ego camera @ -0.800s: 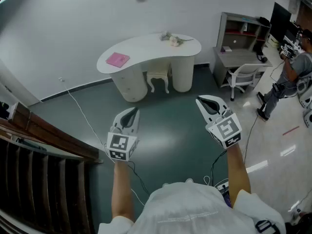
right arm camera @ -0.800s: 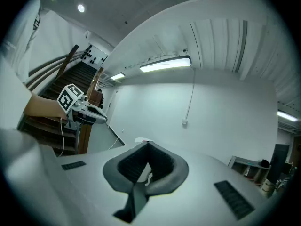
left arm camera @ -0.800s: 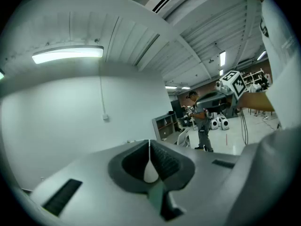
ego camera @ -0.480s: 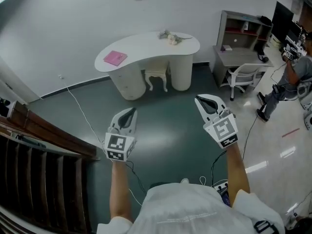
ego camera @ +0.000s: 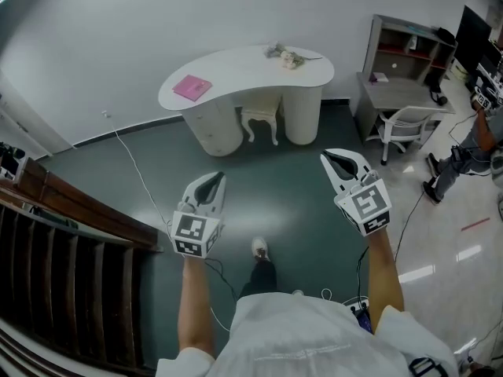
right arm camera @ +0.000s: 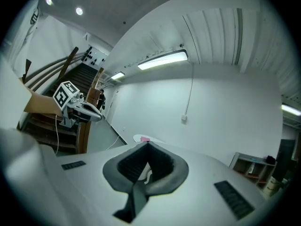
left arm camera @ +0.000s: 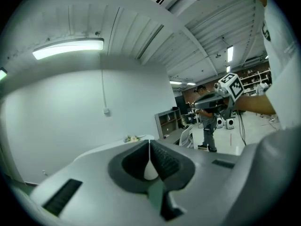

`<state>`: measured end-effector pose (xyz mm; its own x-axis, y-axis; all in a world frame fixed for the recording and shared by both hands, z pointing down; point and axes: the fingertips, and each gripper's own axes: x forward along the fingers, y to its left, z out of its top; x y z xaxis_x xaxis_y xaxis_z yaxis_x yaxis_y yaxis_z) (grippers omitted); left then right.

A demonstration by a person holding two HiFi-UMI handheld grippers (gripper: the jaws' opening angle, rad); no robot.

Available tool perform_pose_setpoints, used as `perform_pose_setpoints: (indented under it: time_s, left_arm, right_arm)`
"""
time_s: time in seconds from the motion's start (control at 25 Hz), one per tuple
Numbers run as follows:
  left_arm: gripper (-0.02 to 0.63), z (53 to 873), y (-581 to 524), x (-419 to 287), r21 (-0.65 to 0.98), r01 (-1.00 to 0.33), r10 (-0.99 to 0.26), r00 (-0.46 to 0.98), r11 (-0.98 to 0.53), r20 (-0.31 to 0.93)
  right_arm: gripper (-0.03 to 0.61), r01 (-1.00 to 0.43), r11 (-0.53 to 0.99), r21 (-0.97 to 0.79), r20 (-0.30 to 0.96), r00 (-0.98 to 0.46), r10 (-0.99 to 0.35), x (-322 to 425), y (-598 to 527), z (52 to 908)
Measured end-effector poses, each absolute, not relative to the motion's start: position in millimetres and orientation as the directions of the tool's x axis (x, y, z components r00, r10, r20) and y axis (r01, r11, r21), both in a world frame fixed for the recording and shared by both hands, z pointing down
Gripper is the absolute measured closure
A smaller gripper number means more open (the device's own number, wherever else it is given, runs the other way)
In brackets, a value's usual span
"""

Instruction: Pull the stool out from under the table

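Left gripper (ego camera: 211, 182) jaws pressed together on nothing, right gripper (ego camera: 339, 162) likewise closed and empty, white stool (ego camera: 260, 121) well ahead of both claws, tucked under the white table (ego camera: 236, 73), untouched

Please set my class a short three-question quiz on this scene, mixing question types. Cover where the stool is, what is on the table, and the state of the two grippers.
1. True or false: the stool stands tucked under the white table.
2. In the head view, what lies on the table's left end? A) a pink notebook B) a laptop C) a mug
3. How do the jaws of the left gripper and the right gripper stand, and what do they hold?

Key: 1 true. 2 A. 3 Both shut, holding nothing.
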<state>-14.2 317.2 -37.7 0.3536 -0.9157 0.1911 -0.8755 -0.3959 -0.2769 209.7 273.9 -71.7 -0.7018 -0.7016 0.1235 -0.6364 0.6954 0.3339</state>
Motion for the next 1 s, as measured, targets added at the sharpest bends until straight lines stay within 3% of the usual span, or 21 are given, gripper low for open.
perform_pose_setpoints:
  time_s: [0.4,1.0]
  left_arm:
    - [0.595,-27.0,183.7,-87.6,-0.284,-0.885,-0.925,0.317,-0.368,0.209]
    - [0.595,-7.3,-53.4,-186.3,-0.294,-0.830,-0.875,0.408,-0.474,0.260]
  right_arm:
    - [0.574,-0.668,0.701,0.250,0.122,-0.696,-0.708,157.5,143.0,-57.1]
    - [0.575,-0.739,0.648,0.184,0.176,-0.624,-0.761,57.7,-73.7,-29.7]
